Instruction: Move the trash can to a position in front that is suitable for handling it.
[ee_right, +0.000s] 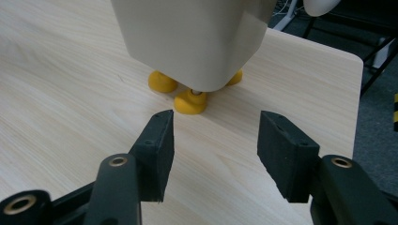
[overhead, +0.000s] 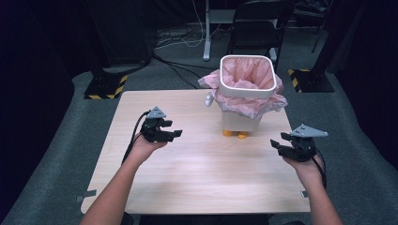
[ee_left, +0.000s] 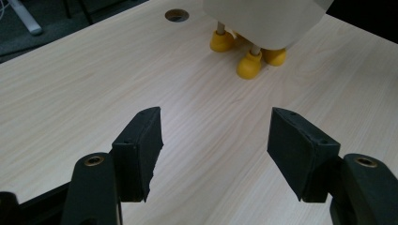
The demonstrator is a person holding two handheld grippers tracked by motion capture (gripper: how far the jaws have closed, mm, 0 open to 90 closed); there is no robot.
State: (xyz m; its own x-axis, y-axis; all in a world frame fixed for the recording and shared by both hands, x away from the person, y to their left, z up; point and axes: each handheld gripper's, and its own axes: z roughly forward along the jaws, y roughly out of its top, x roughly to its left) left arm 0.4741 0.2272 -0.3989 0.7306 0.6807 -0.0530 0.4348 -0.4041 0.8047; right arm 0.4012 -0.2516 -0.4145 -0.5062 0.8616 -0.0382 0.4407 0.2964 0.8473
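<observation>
A small white bin (overhead: 240, 121) with yellow feet (overhead: 236, 134) stands at the back right of the wooden table (overhead: 197, 173). A pink bag (overhead: 248, 75) lines it and spills over its white rim (overhead: 247, 90). My left gripper (overhead: 177, 134) hovers left of the bin, open and empty. My right gripper (overhead: 276, 144) hovers right of the bin, also open and empty. In the left gripper view the gripper (ee_left: 216, 136) points at the bin's yellow feet (ee_left: 248, 65). In the right gripper view the gripper (ee_right: 216, 140) faces the bin's white body (ee_right: 187, 37) and feet (ee_right: 189, 102).
A round cable hole (ee_left: 177, 15) sits in the tabletop beyond the bin. Behind the table stand a dark chair (overhead: 258, 28), a stand pole (overhead: 206, 33) with cables on the grey floor, and two bases with yellow-black striped tape (overhead: 104, 87), (overhead: 307, 79).
</observation>
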